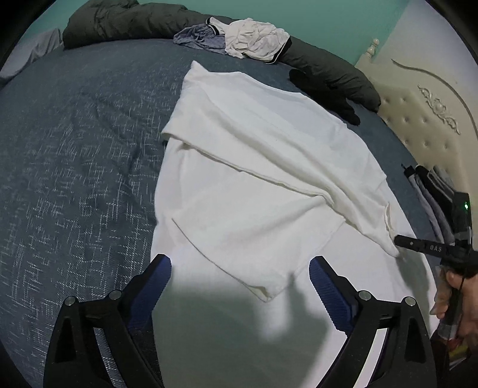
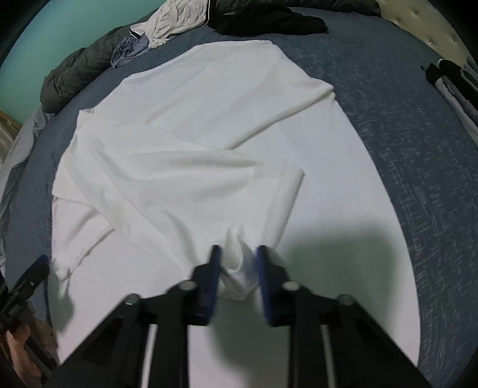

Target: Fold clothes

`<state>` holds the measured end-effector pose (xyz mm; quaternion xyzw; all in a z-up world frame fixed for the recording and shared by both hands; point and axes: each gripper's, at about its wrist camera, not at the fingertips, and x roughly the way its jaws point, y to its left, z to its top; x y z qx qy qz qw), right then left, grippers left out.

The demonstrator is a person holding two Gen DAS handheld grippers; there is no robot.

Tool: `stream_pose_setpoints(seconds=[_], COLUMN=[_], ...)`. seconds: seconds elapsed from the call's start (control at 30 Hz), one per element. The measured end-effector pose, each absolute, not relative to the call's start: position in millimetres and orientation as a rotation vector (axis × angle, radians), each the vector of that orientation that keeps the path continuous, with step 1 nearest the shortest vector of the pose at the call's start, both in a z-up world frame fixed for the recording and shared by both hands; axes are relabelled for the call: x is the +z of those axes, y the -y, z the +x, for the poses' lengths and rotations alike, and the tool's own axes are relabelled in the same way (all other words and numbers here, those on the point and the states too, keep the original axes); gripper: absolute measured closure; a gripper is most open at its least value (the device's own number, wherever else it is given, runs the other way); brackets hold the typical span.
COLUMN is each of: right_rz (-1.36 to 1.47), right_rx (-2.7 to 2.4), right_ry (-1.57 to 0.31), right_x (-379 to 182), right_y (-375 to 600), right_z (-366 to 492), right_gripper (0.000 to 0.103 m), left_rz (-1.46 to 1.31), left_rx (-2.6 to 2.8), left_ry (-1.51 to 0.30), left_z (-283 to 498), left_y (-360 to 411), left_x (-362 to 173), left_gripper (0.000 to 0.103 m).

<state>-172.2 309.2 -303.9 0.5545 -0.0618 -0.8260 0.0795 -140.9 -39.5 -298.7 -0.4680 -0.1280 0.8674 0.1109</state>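
White T-shirt on the blue bedspread, my two grippers at its near edge.

Left wrist: my left gripper [image 1: 240,274] gapes wide over the white T-shirt [image 1: 254,167]; "OAS" reads on the right gripper [image 1: 398,238]; bare bedspread [image 1: 74,149] lies leftward. Right wrist: my right gripper [image 2: 237,262] pinches a T-shirt [image 2: 185,167] fold; open bedspread [image 2: 418,167] rightward, crumpled clothes [image 2: 176,21] beyond.

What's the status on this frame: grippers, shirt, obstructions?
Left gripper open above the white shirt. Right gripper shut on a bunched fold of it. Unfolded clothes heaped at far edge, clear.
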Motion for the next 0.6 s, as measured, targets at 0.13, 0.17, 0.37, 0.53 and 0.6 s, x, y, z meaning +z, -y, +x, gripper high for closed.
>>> stream_pose_setpoints(seconds=[0.13,0.17,0.37,0.53,0.6], right_rz=[1.611,1.601,1.64,1.681,1.683], right_rx=[-2.522,-2.539,-2.533,-2.581,-2.599], right_ry=[0.19,0.206,0.322,0.378,0.413], right_x=[-293,-289,-287,-284,-282], right_y=[-326,-333,-360,-373,-377], right_z=[-161,-157,-139,-129,-133], right_gripper=[0.098,0.098,0.098,0.096,0.084], left_rz=[-1.36,-1.354,-1.337,-1.327,-1.327], left_rx=[2.56,2.561,2.547,2.537,2.54], left_ry=[0.398,0.392,0.384,0.365,0.368], left_z=[-137,-137,-135,-132,-134], left_y=[43,43,42,41,42], left_x=[-297,-296,-294,-293,-293], left_gripper=[0.007,0.007,0.007,0.007,0.007])
